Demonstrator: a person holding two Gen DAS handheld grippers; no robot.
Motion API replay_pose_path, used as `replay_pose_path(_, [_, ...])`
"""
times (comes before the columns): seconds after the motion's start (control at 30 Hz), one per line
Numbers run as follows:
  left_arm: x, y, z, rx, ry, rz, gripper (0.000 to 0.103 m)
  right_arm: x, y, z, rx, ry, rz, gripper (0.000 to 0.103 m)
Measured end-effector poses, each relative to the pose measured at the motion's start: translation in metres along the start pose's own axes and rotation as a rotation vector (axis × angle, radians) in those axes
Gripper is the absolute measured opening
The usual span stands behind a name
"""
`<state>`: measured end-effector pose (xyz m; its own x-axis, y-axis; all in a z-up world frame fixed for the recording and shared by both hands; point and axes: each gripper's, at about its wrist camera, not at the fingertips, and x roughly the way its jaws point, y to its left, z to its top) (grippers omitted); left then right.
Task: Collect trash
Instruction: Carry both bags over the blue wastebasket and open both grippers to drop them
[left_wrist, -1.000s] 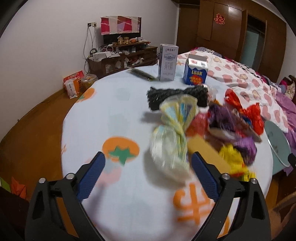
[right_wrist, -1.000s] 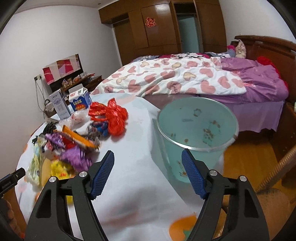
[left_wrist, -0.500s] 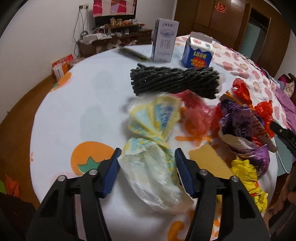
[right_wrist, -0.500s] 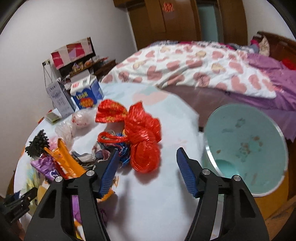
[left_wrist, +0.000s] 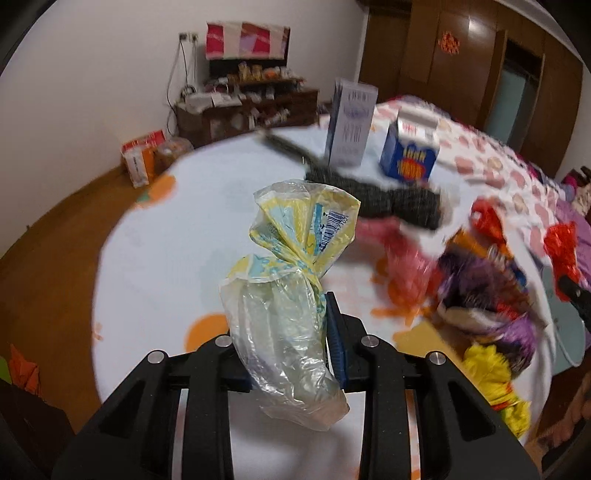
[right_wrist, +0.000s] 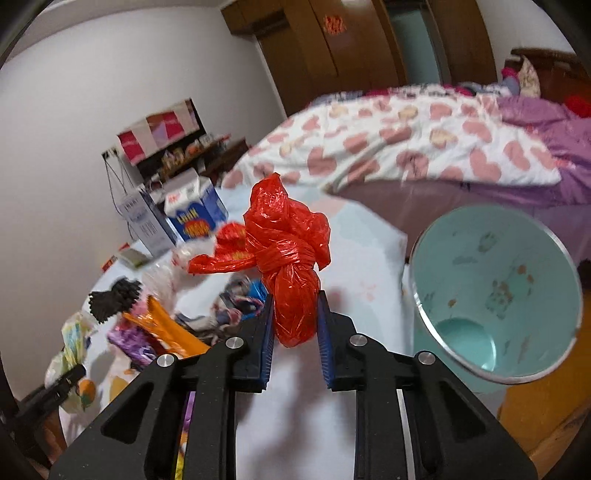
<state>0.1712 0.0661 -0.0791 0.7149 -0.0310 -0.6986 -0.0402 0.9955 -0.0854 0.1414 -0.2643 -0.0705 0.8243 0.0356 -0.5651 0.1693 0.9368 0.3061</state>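
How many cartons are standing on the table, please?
2. The tall white-and-blue carton stands at the far side of the table; the shorter blue milk carton stands just to its right. Others may be hidden behind the trash pile.

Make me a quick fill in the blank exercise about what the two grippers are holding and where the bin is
1. The left gripper is shut on a knotted clear and ____ plastic bag.
2. The right gripper grips a knotted ____ plastic bag.
3. The teal trash bin stands beside the ____ gripper.

Missing words: yellow; red; right
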Motion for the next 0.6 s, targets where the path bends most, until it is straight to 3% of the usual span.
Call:
replay_pose_path(0.27, [-0.023, -0.053, 0.010, 0.101, -0.045, -0.100, 0.030, -0.034, -0.020, 0.005, 0.003, -0.077, -0.089, 0.022])
replay_pose_path(0.43, [-0.026, -0.114, 0.010, 0.177, -0.020, -0.242, 0.030, -0.052, -0.061, 0.007, 0.040, -0.092, -0.182, 0.022])
replay_pose_path(0.6, [-0.026, -0.181, 0.002, 0.286, -0.020, -0.318, 0.030, -0.065, -0.112, 0.009, 0.092, -0.097, -0.289, 0.022])
